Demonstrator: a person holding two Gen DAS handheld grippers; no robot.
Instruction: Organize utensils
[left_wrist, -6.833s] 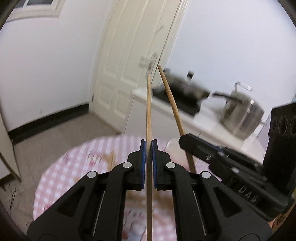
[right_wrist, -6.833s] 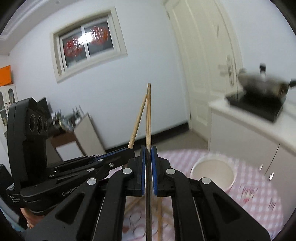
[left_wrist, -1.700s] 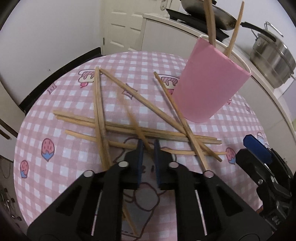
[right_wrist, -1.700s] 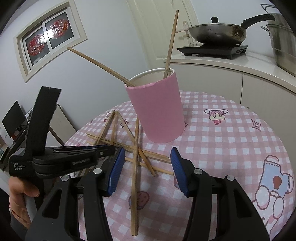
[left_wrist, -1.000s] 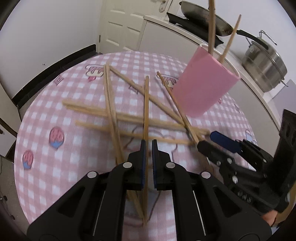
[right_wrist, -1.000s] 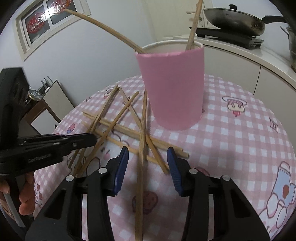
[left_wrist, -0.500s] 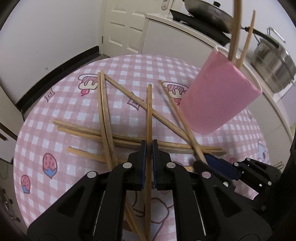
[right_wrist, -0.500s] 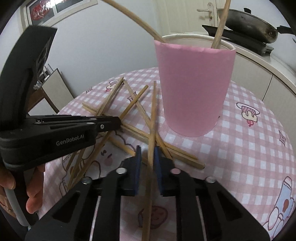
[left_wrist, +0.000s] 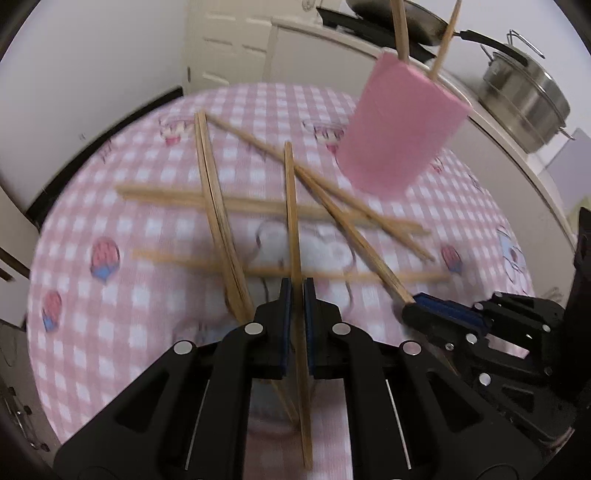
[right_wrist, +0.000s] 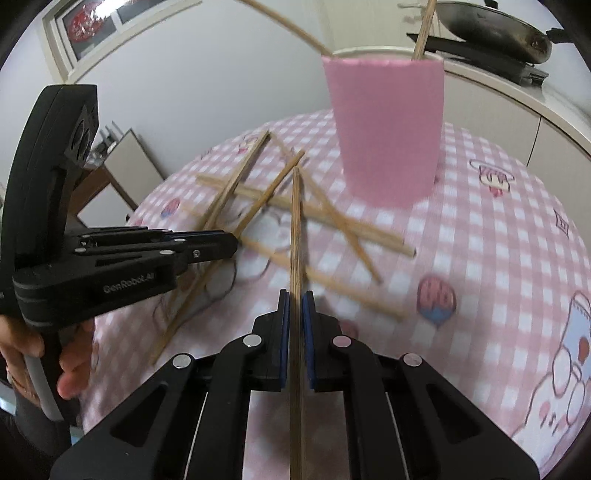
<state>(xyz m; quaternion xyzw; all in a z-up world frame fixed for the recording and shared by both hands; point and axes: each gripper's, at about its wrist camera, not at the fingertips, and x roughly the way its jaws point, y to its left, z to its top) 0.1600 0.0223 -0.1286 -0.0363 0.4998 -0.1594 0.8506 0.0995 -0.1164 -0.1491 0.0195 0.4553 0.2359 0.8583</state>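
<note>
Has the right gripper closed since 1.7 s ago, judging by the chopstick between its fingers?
Yes. The right gripper, open then, is now shut on a chopstick that points toward the pink cup.

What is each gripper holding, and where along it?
Left gripper and right gripper each pinch one wooden chopstick partway along its length.

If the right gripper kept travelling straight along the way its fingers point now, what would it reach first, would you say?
Probably the crossed chopsticks on the table; the right gripper, shut on a chopstick, aims at them. The pink cup stands beyond, slightly right. Depth is hard to judge.
</note>
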